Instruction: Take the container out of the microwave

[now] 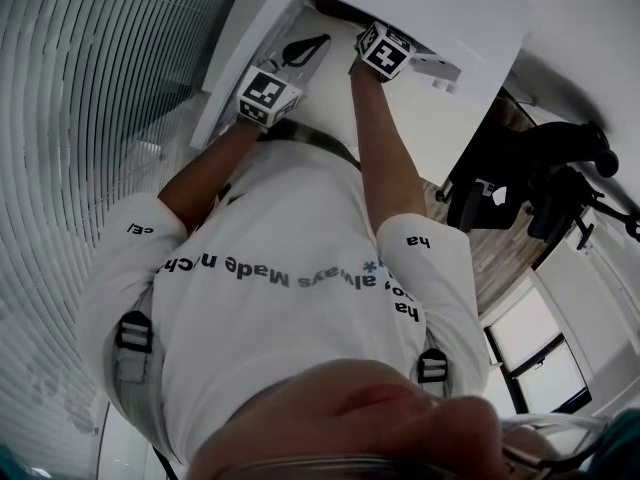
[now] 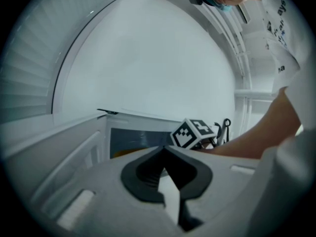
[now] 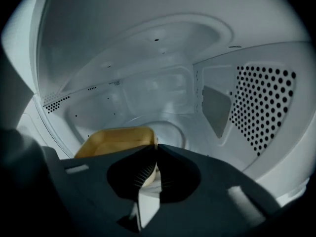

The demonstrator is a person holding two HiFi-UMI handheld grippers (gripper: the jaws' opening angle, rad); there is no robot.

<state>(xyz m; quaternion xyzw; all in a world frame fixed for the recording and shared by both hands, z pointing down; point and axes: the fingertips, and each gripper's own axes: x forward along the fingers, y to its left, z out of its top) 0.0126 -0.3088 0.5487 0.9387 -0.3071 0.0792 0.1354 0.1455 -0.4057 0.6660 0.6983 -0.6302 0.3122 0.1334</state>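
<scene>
lying flat: shallow yellow rectangular container (image 3: pixel 116 141)

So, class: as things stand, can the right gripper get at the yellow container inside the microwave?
Likely yes: the right gripper is inside the microwave, and its fingers seem closed on the near corner of the yellow container; nothing blocks it.
</scene>
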